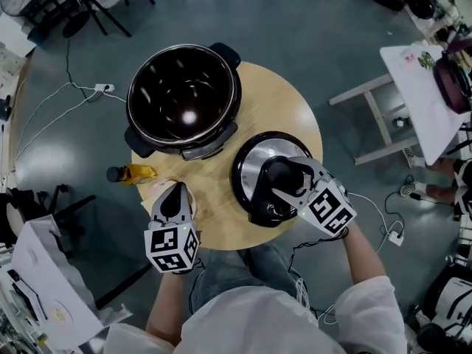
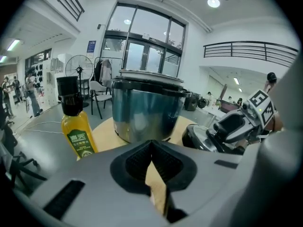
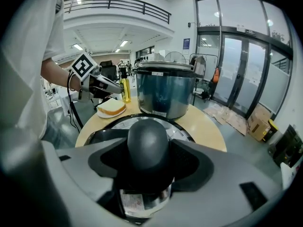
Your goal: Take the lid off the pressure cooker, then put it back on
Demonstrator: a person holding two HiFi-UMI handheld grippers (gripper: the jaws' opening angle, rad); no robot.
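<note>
The open pressure cooker point(image 1: 183, 94) stands at the back left of the round wooden table point(image 1: 280, 102), its dark pot showing. Its lid point(image 1: 254, 159) lies low over the table's right side; I cannot tell whether it touches the wood. My right gripper point(image 1: 280, 181) is shut on the lid's black knob point(image 3: 147, 145), with a pad on either side. My left gripper point(image 1: 175, 190) hovers shut and holding nothing near the table's front left, pointing toward the cooker point(image 2: 147, 112). From the right gripper point(image 3: 147, 150) the cooker point(image 3: 165, 96) stands just behind the lid point(image 3: 109, 129).
A yellow oil bottle point(image 1: 133, 174) stands at the table's left edge. A plate with a bread slice point(image 3: 111, 108) sits under the left gripper. A white side table point(image 1: 420, 87) is at the right, chairs are at the back left, and cables run across the floor.
</note>
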